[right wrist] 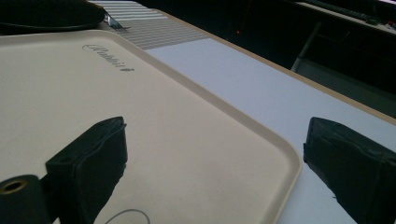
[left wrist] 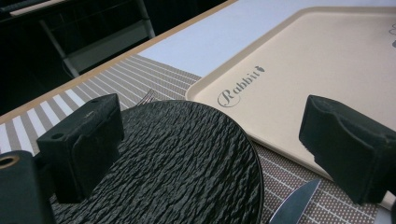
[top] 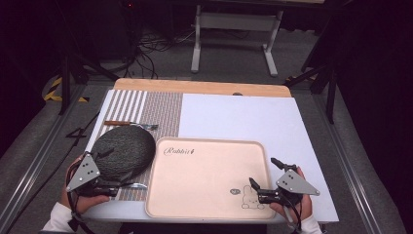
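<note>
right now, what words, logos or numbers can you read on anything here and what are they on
"Rabbit", in script with a small mark after it, on the beige tray near its far-left corner.
A line drawing of a rabbit at the tray's near-right corner, by the right gripper; a picture, with no words.
A dark mark shaped like a "4" on the floor left of the table; I can't tell if it is a number.
Nothing else is readable.

Before you stands a table [top: 243,114] with a white top and wood far edge. A striped placemat [top: 156,109] lies at its left; a beige tray [top: 204,178] lies just beside, overlapping the placemat's edge.
</note>
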`<state>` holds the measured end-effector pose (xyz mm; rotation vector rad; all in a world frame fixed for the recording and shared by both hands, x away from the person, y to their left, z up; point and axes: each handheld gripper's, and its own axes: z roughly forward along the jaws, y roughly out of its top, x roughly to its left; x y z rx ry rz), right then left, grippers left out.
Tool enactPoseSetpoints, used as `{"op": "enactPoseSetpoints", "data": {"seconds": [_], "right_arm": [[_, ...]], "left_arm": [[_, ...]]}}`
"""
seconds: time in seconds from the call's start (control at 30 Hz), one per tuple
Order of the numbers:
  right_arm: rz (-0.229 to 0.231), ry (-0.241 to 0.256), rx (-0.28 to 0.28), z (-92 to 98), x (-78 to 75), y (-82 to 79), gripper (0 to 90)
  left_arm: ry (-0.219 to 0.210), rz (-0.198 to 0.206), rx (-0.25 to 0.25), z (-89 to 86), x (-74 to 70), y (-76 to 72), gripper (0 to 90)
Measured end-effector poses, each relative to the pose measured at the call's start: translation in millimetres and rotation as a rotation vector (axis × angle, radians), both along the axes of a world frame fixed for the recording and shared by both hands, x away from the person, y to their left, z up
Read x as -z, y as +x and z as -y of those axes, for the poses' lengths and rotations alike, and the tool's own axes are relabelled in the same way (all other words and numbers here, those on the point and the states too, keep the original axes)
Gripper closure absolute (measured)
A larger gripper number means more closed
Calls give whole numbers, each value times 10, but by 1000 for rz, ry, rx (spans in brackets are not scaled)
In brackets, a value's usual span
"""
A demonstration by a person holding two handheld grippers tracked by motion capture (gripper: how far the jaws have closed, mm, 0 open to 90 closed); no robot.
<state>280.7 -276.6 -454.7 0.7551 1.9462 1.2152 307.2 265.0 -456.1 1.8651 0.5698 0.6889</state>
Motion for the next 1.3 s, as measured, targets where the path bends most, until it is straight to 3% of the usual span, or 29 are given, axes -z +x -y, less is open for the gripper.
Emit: {"op": "enactPoseSetpoints", "data": {"seconds": [0.57, 0.63, 0.8, 0.9, 1.03, 1.13, 1.3], "right_arm": [[-9, -11, -1, -21, 9, 10, 72], [-5, -15, -6, -26, 10, 12, 72], [-7, -15, -2, -27, 10, 13, 72], [-13, -21, -2, -35, 18, 13, 72], [-16, -22, -1, -38, 25, 18, 73], [-22, -24, 3, -41, 32, 20, 72], [-31, -32, 1, -57, 51, 26, 73]], "left_arm": [[37, -25, 31, -4, 0, 20, 100], [47, -35, 48, -24, -9, 27, 121], [68, -63, 38, -97, -26, 110, 144], [100, -78, 25, -186, -58, 178, 149], [102, -109, 3, -332, -127, 314, 150], [132, -125, -17, -416, -207, 466, 150], [196, -178, -34, -510, -348, 845, 153]]}}
